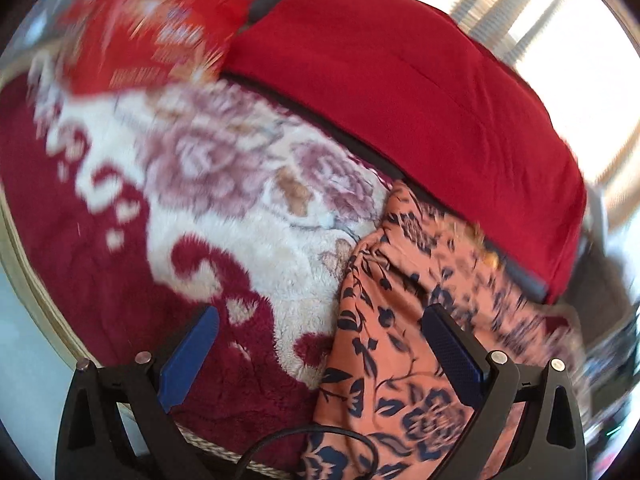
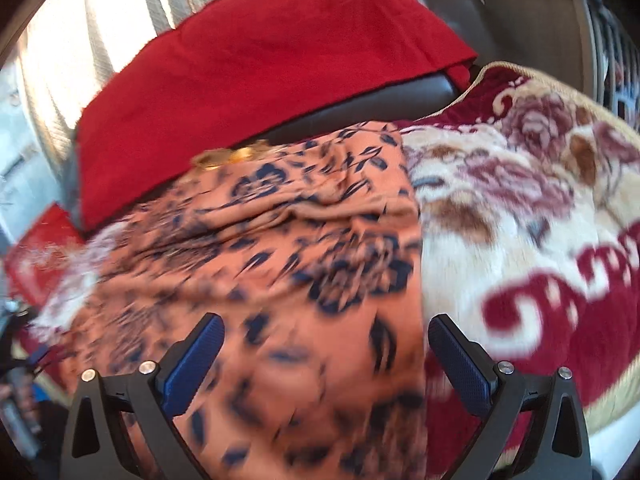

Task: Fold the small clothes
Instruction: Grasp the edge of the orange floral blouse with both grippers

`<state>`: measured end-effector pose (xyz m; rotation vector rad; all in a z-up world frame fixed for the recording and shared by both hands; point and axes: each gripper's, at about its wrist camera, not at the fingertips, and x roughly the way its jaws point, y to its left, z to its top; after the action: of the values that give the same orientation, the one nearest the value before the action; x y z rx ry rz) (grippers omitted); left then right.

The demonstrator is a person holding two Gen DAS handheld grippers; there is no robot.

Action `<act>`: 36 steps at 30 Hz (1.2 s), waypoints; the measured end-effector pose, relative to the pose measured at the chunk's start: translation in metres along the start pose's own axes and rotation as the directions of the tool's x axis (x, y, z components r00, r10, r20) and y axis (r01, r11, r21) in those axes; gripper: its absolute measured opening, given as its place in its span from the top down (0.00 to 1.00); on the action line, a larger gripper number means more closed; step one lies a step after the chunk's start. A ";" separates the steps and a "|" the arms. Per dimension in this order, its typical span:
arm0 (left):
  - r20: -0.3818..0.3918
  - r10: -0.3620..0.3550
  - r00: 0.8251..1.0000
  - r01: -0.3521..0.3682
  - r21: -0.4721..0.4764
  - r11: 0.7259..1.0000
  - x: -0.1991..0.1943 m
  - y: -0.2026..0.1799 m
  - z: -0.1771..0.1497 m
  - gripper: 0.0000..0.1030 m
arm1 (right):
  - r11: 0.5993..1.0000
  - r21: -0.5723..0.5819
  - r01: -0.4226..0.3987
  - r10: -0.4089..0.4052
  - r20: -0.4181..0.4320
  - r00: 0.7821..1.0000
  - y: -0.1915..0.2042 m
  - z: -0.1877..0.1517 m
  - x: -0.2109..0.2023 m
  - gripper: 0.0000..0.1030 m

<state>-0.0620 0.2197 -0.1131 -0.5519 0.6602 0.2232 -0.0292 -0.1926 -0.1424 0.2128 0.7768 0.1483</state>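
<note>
An orange garment with dark blue flowers lies rumpled on a plush maroon and cream floral blanket. In the left wrist view it fills the lower right, and my left gripper hangs open above its left edge, one blue finger over the blanket and the other over the cloth. In the right wrist view the same garment spreads across the centre and lower left. My right gripper is open over it, near its right edge, with nothing between the fingers. Both views are motion-blurred.
A plain red cloth covers a dark cushion behind the garment, seen too as a red cloth in the right wrist view. A red patterned pillow sits at the far left. Bright curtains hang behind. A black cable loops near my left gripper.
</note>
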 end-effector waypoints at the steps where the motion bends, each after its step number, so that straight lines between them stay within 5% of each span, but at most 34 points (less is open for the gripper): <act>1: 0.007 0.029 1.000 -0.029 0.076 0.997 -0.002 -0.013 -0.003 0.02 | 1.000 -0.009 -0.004 0.004 -0.017 1.000 0.002 -0.004 -0.005 0.00; 4: 0.009 0.054 0.998 -0.055 0.223 0.973 -0.004 -0.039 -0.014 0.02 | 0.999 -0.016 -0.031 0.030 -0.064 0.997 -0.002 -0.015 -0.015 0.00; 8: 0.002 0.084 0.996 -0.078 0.381 0.921 -0.005 -0.069 -0.038 0.02 | 0.992 0.122 -0.008 0.021 -0.108 0.994 -0.034 -0.022 -0.011 0.00; 11: 0.004 0.098 0.995 -0.090 0.449 0.889 -0.007 -0.082 -0.050 0.02 | 0.961 0.276 0.007 0.042 -0.170 0.985 -0.061 -0.027 -0.002 0.00; 13: 0.009 0.097 0.995 -0.090 0.473 0.877 -0.009 -0.088 -0.054 0.02 | 0.960 0.280 0.010 0.035 -0.153 0.988 -0.066 -0.026 -0.005 0.00; 21: 0.000 0.103 0.995 -0.091 0.481 0.872 -0.015 -0.091 -0.057 0.02 | 0.973 0.225 0.058 -0.021 -0.163 0.986 -0.082 -0.021 -0.004 0.00; 36: -0.107 0.183 0.977 -0.117 0.446 0.887 0.001 -0.067 -0.068 0.02 | 0.975 0.224 0.016 0.045 -0.264 0.963 -0.106 -0.040 -0.010 0.00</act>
<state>-0.0716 0.1262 -0.1306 -0.0814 0.8693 0.1722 -0.0586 -0.2917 -0.1887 0.4191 1.0632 0.1043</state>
